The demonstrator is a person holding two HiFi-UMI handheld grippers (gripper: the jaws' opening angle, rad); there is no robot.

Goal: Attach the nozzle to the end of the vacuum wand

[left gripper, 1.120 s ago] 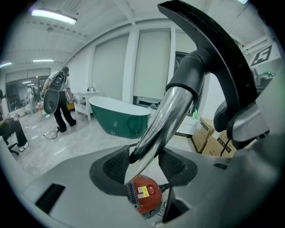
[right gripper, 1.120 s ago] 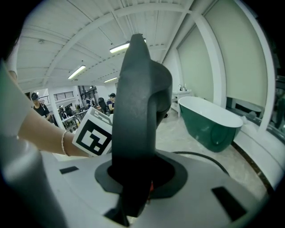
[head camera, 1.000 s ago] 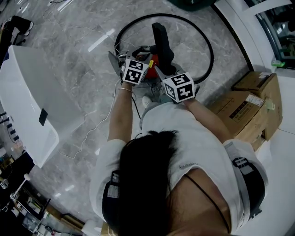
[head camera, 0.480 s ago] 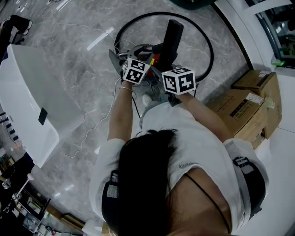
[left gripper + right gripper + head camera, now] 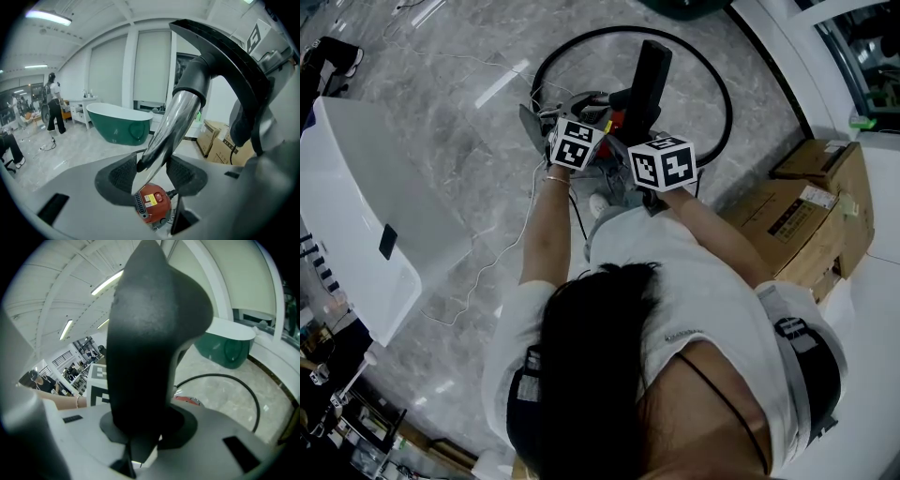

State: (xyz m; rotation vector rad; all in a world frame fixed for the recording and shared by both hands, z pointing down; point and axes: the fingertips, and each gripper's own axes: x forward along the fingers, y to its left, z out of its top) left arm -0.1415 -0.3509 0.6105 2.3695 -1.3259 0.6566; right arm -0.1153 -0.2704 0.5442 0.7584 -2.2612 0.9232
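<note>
Since a second earlier, the black nozzle (image 5: 653, 75) had swung from a lean toward the upper left of the head view to stand nearly upright above the two marker cubes. The right gripper (image 5: 140, 430) had rolled with it. We saw the right gripper's jaws closed tight on the nozzle's narrow lower part, the dark body filling the middle of its view. The left gripper (image 5: 152, 171) had its pads pressed on either side of the shiny wand (image 5: 171, 124), which ran up and to the right into the nozzle's collar (image 5: 193, 83). The red vacuum body (image 5: 152, 205) sat on the floor, at the lower centre of that view. We judged the joining step to be under way. The wand's end was at or just inside the collar, though we could not tell whether it was fully home. Next, we reckoned, the two pieces needed a straight push together along the wand's line, with the left grip steady.
</note>
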